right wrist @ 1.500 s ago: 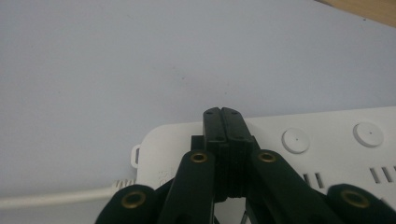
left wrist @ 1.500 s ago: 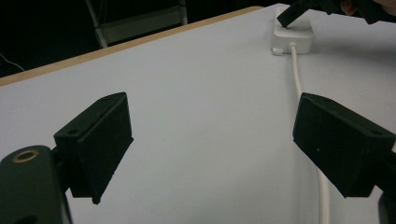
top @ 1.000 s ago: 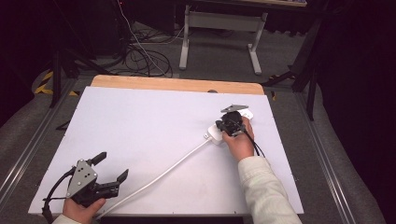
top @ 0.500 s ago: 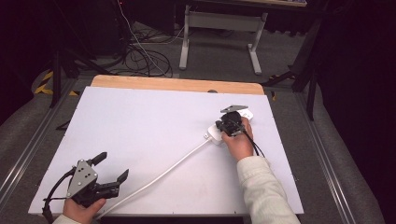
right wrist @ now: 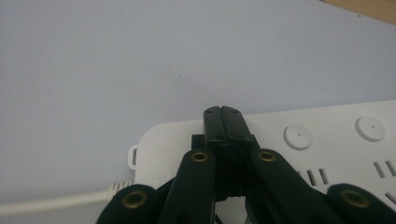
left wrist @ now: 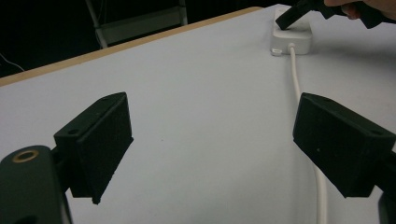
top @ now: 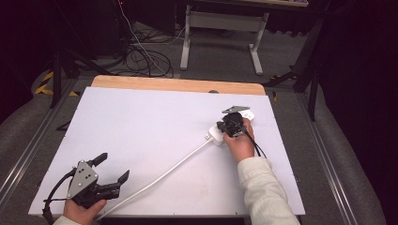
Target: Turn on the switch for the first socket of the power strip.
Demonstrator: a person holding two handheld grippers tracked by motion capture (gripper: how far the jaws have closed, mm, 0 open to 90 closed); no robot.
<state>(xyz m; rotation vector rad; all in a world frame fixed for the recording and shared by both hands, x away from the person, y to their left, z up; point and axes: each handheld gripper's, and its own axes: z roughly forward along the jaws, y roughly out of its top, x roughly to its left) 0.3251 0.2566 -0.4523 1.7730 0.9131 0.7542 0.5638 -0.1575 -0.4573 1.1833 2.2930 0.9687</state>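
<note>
While my right gripper presses its clenched jaws down on the white power strip at the table's far right, my left gripper rests released at the near left, beside the strip's cord.

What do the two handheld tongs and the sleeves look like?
Both tongs, left and right, are black, with blocky jaws, brass-coloured pivot screws, a grey three-cornered top plate and a trailing black cable. The right forearm wears a cream long sleeve.
</note>
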